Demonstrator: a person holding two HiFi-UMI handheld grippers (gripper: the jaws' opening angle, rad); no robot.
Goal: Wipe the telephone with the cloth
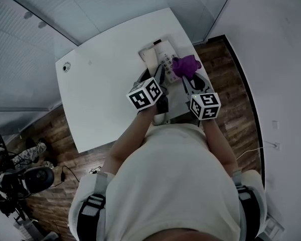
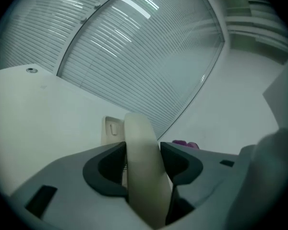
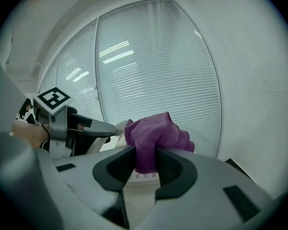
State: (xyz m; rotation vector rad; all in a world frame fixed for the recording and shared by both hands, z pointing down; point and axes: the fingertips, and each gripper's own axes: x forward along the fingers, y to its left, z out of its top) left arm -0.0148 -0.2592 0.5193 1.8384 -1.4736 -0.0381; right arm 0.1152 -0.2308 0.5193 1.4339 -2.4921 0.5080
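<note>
Three cameras: head, my left gripper (image 1: 160,76), my right gripper (image 1: 184,79).
Head view looks steeply down past my chest onto the white tabletop (image 1: 100,94). Each gripper view sits close behind its own jaws, facing the blinds (image 2: 149,66) beyond the tabletop. The purple cloth (image 3: 156,133) shows in all three views.

White table (image 1: 103,92), wood floor (image 1: 232,92), window blinds (image 3: 153,71).

r gripper (image 3: 145,163) clamps purple cloth (image 3: 156,137); l gripper (image 3: 74,126) beside.
</note>
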